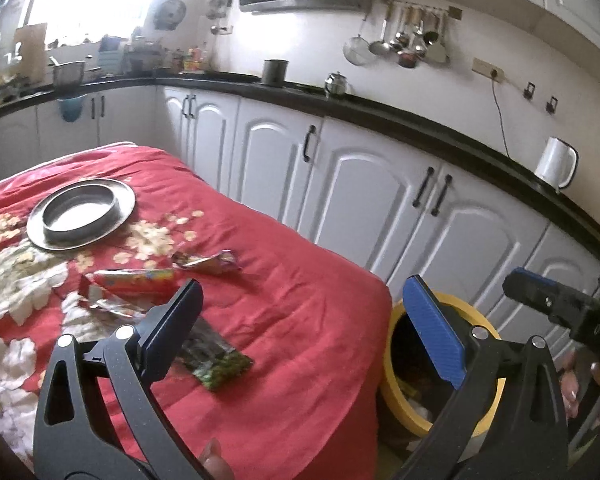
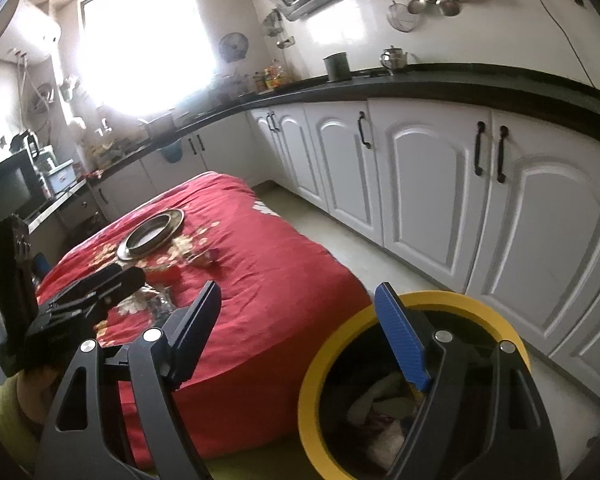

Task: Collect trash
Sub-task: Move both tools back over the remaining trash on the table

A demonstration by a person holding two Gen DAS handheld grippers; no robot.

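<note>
Several wrappers lie on the red flowered cloth (image 1: pixel 300 320) that covers the table. The green-and-black packet (image 1: pixel 220 364) is a flat crinkled rectangle near the cloth's near edge, its long axis running diagonally from the near right toward the far left, partly hidden behind a gripper finger. Farther in, a long red-and-yellow wrapper (image 1: pixel 140 280) lies roughly parallel to the near edge, with a torn silvery foil piece (image 1: pixel 112 306) touching its near side. A twisted, shiny purple-toned wrapper (image 1: pixel 208 262) lies just beyond, pointing toward the right edge. A round metal dish (image 1: pixel 82 212) with a broad flat rim sits toward the far left corner.

Beside the table's near right corner stands a round bin with a yellow rim (image 2: pixel 312 368), dark inside, with crumpled pale and reddish waste in it.

The left gripper (image 1: pixel 300 320) hangs with its jaws spread wide and empty above the cloth's right edge. The right gripper (image 2: pixel 296 334) is likewise released and empty, one blue ribbed pad (image 2: pixel 400 336) over the bin's mouth.
</note>
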